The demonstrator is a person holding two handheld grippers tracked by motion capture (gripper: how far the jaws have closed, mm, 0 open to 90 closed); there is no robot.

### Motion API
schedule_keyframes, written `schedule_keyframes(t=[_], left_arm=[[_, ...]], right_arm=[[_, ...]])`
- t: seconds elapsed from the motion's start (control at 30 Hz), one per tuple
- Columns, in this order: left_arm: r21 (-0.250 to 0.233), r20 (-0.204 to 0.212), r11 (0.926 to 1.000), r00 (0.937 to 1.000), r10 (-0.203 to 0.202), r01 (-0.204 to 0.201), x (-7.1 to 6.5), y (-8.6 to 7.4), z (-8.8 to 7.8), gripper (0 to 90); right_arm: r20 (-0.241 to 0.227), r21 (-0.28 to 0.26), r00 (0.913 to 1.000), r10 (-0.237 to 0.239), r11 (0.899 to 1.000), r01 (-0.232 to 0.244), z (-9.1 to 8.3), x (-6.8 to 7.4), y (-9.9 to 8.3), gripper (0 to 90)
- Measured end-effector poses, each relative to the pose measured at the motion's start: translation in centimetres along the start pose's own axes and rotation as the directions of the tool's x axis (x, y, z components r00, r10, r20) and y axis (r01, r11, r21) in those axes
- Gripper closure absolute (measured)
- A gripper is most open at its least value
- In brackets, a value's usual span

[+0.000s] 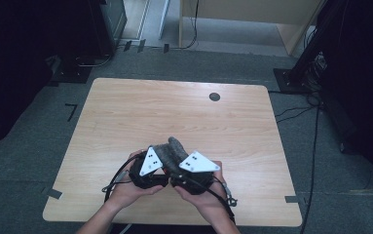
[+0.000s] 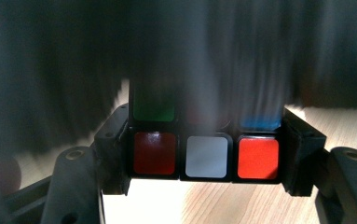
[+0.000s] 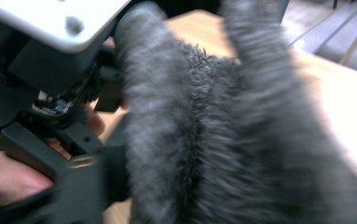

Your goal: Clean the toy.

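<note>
Item, my left hand-held gripper (image 2: pixel 204 158): jaws clamped on a cube (image 2: pixel 206 156), pads pressing both its sides; bottom row facing me reads dark red, white, orange, with green and blue above, partly veiled by grey fur. Item, my right hand-held gripper (image 1: pixel 190 171): I cannot tell whether its jaws are parted or pinching; a grey furry cloth (image 3: pixel 223 135) lies blurred right before its camera. From above, cloth (image 1: pixel 170 148) sits bunched between both grippers, touching them. Item, table (image 1: pixel 125 117): light wood, both hands at its near edge; dark round hole (image 1: pixel 214 96) towards the far side.
</note>
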State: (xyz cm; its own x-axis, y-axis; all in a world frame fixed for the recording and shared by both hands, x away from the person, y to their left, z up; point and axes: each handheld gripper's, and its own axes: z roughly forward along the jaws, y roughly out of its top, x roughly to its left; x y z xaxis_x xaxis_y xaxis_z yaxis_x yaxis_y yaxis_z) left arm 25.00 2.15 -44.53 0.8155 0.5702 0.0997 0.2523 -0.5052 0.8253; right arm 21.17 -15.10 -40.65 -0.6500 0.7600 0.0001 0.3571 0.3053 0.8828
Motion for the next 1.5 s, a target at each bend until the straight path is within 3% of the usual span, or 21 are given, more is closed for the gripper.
schedule_keyframes(t=[0.07, 0.17, 0.27, 0.33, 0.4, 0.5, 0.63, 0.73, 0.8, 0.83, 0.9, 0.97, 1.0, 1.03, 1.13, 1.2, 1.27, 1.3, 1.37, 1.47, 1.5], left_arm=[[0.018, -0.005, 0.9996, 0.9998, -0.021, 0.021, 0.3, -0.2, 0.2, 33.9], [0.007, 0.005, 0.9977, 0.9977, -0.067, 0.067, 1.1, -0.2, -0.1, 33.9], [-0.008, 0.005, 0.9944, 0.9944, -0.105, 0.105, 1.8, -0.2, -0.4, 33.9], [-0.011, 0.005, 0.9940, 0.9941, -0.109, 0.109, 2.0, -0.2, -0.5, 33.9], [-0.015, 0.008, 0.9956, 0.9957, -0.092, 0.092, 1.7, -0.2, -0.6, 33.9], [-0.015, 0.007, 0.9984, 0.9985, -0.054, 0.054, 1.2, 0.0, -0.5, 33.9], [-0.009, 0.005, 0.9996, 0.9996, -0.027, 0.027, 0.7, 0.0, -0.3, 33.9], [0.000, -0.003, 0.9998, 0.9998, -0.020, 0.020, 0.5, 0.0, -0.2, 33.9], [-0.010, 0.004, 0.9999, 0.9999, -0.014, 0.014, 0.4, 0.1, -0.3, 33.9], [-0.008, -0.007, 1.0000, 1.0000, -0.002, 0.002, 0.3, 0.2, -0.3, 33.9], [-0.010, -0.014, 0.9999, 0.9999, 0.010, -0.010, 0.2, 0.2, -0.4, 33.9], [-0.016, -0.010, 0.9998, 0.9999, 0.007, -0.007, 0.4, 0.1, -0.4, 33.9], [-0.016, -0.010, 0.9998, 0.9999, 0.007, -0.007, 0.4, 0.1, -0.4, 33.9], [-0.027, 0.005, 0.9996, 0.9999, -0.009, 0.010, 0.7, 0.0, -0.5, 33.9], [-0.036, 0.004, 0.9991, 0.9998, -0.020, 0.021, 1.0, -0.1, -0.6, 33.9], [-0.060, 0.031, 0.9976, 0.9990, -0.033, 0.035, 1.4, -0.3, -0.7, 33.9], [-0.116, 0.072, 0.9931, 0.9974, -0.004, 0.012, 1.0, -0.5, -1.0, 33.9], [-0.137, 0.083, 0.9906, 0.9965, 0.013, -0.001, 0.8, -0.5, -1.0, 33.9], [-0.174, 0.093, 0.9847, 0.9953, 0.028, -0.011, 0.7, -0.6, -1.2, 33.9], [-0.219, 0.102, 0.9757, 0.9944, 0.028, -0.005, 0.9, -0.8, -1.7, 33.9], [-0.233, 0.108, 0.9725, 0.9939, 0.026, 0.000, 1.1, -0.7, -1.9, 33.9]], right_arm=[[0.030, 0.028, 0.9995, -0.005, 1.000, 0.004, 0.7, 0.3, -0.1, 29.0], [0.008, 0.033, 0.9975, 0.071, 0.997, -0.071, 0.7, -0.9, -0.3, 20.1], [-0.013, 0.011, 0.9944, 0.105, 0.994, -0.105, -0.4, -1.8, -0.1, 19.1], [-0.034, -0.025, 0.9934, 0.110, 0.994, -0.110, -1.0, -2.0, 0.1, 26.7], [-0.033, -0.070, 0.9956, 0.088, 0.993, -0.090, -1.4, -1.8, 0.2, 46.6], [-0.017, -0.091, 0.9992, 0.035, 0.995, -0.036, -1.5, -1.2, 0.1, 64.2], [-0.015, -0.100, 0.9999, 0.001, 0.995, -0.003, -1.3, -0.8, 0.1, 69.4], [-0.054, -0.080, 0.9978, -0.038, 0.996, 0.033, -1.1, 0.0, 0.1, 69.3], [-0.125, -0.051, 0.9914, -0.038, 0.998, 0.032, -0.7, 0.5, 0.1, 68.7], [-0.134, -0.046, 0.9903, -0.039, 0.998, 0.033, -0.5, 0.5, 0.1, 68.7], [-0.128, -0.051, 0.9917, -0.002, 0.999, -0.005, -0.5, 0.0, 0.2, 68.1], [-0.138, -0.075, 0.9868, 0.085, 0.993, -0.096, -0.9, -1.4, 0.1, 68.0], [-0.138, -0.075, 0.9868, 0.085, 0.993, -0.096, -0.9, -1.4, 0.1, 68.0], [-0.099, -0.105, 0.9829, 0.155, 0.981, -0.166, -1.4, -2.8, -0.2, 67.8], [-0.067, -0.126, 0.9710, 0.230, 0.963, -0.237, -1.9, -4.6, -0.7, 67.8], [-0.059, -0.123, 0.9694, 0.238, 0.962, -0.244, -1.9, -4.9, -0.9, 67.6], [-0.126, -0.141, 0.9565, 0.263, 0.950, -0.280, -1.9, -5.1, -1.2, 67.5], [-0.143, -0.146, 0.9578, 0.249, 0.952, -0.270, -1.8, -4.9, -1.1, 67.5], [-0.134, -0.147, 0.9695, 0.205, 0.963, -0.224, -1.7, -4.2, -1.0, 67.6], [-0.129, -0.155, 0.9709, 0.202, 0.963, -0.221, -1.8, -4.4, -1.0, 68.0], [-0.102, -0.144, 0.9744, 0.200, 0.966, -0.214, -1.8, -4.7, -1.1, 68.1]])
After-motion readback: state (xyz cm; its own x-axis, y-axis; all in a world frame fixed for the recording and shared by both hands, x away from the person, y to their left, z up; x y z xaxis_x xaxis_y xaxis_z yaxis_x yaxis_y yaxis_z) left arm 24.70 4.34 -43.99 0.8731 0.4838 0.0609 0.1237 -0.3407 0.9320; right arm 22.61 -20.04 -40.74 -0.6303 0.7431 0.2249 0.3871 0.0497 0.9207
